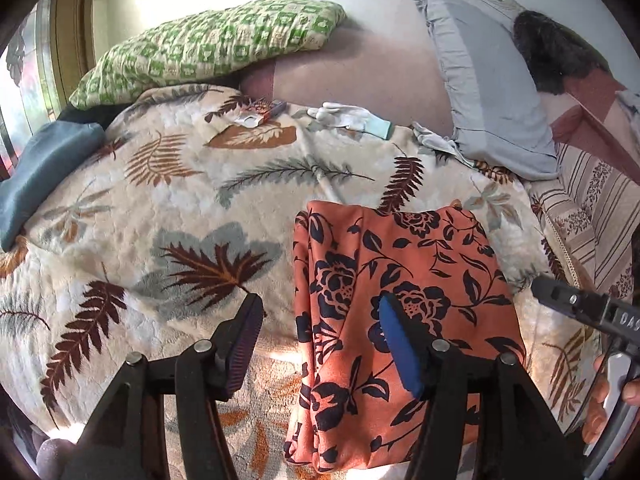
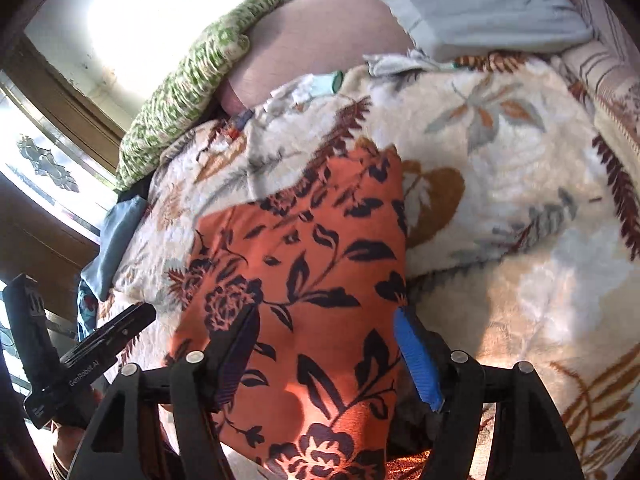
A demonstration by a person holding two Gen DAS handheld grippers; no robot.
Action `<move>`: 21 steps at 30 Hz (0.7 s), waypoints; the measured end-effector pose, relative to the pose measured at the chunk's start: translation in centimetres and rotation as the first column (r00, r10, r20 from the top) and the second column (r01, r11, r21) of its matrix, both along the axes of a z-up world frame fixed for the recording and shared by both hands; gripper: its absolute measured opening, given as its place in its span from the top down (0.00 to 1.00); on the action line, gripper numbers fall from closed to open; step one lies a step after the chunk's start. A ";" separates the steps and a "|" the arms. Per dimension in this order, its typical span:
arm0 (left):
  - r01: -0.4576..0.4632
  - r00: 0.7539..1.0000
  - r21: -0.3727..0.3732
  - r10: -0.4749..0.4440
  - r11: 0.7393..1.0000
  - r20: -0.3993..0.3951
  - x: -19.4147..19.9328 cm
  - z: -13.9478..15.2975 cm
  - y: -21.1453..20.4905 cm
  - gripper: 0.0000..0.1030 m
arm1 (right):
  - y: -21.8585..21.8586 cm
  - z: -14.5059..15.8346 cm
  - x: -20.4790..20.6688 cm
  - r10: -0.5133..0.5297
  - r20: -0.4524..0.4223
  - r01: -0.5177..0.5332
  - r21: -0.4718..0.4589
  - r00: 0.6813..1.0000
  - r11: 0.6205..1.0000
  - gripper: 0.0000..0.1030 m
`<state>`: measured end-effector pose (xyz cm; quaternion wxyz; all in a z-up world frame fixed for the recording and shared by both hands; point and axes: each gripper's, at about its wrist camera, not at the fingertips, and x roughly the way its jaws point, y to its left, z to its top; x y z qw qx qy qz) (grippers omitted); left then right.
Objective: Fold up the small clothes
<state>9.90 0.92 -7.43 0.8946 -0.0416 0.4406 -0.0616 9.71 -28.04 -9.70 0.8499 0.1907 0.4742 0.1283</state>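
Observation:
An orange garment with a dark floral print (image 1: 404,280) lies folded into a rectangle on the leaf-patterned blanket (image 1: 180,208). My left gripper (image 1: 318,308) is open and empty, hovering over the garment's left edge. The garment also fills the middle of the right wrist view (image 2: 304,264). My right gripper (image 2: 326,320) is open, its jaws wide apart above the garment's near part, holding nothing. The right gripper's body shows at the left wrist view's right edge (image 1: 580,304), and the left gripper's body at the right wrist view's lower left (image 2: 92,352).
A green checked pillow (image 1: 208,48) and a grey pillow (image 1: 488,92) lie at the head of the bed. A blue folded cloth (image 1: 40,180) sits at the left edge. White gloves (image 1: 344,118) and a small packet (image 1: 260,114) lie on the blanket farther up.

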 end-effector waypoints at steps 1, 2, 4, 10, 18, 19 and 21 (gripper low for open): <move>0.025 1.000 0.018 -0.025 1.000 -0.019 0.0 -0.7 -0.4 0.35 | 0.2 1.0 -0.2 0.005 0.030 -0.005 0.018 1.000 1.000 0.29; 0.047 0.997 0.046 -0.044 0.998 -0.059 0.2 -1.9 -0.9 0.35 | 0.4 1.7 -0.3 0.017 0.049 -0.019 0.046 0.999 0.999 0.27; 0.060 0.986 0.123 -0.039 0.991 -0.164 0.6 -5.2 -1.5 0.35 | 1.4 1.9 -0.2 0.061 0.056 -0.067 0.124 0.997 0.990 0.24; 0.057 0.987 0.094 -0.042 0.994 -0.156 0.3 -4.6 -0.3 0.33 | 2.0 -4.0 0.9 0.053 -0.108 -0.033 0.178 0.993 0.983 0.22; 0.149 0.979 0.218 -0.112 0.965 -0.173 -1.6 -6.9 -1.2 0.30 | 2.1 -0.1 7.1 0.036 -0.037 -0.030 0.163 0.999 0.986 0.22; 0.144 0.980 0.203 -0.111 0.969 -0.166 -1.7 -7.1 -1.0 0.30 | 2.0 -0.9 8.6 0.022 -0.057 -0.013 0.147 0.998 0.989 0.22; 0.143 0.980 0.185 -0.112 0.972 -0.166 -1.8 -6.9 -0.8 0.30 | 1.6 -3.3 11.4 -0.007 -0.119 0.022 0.121 0.993 0.992 0.22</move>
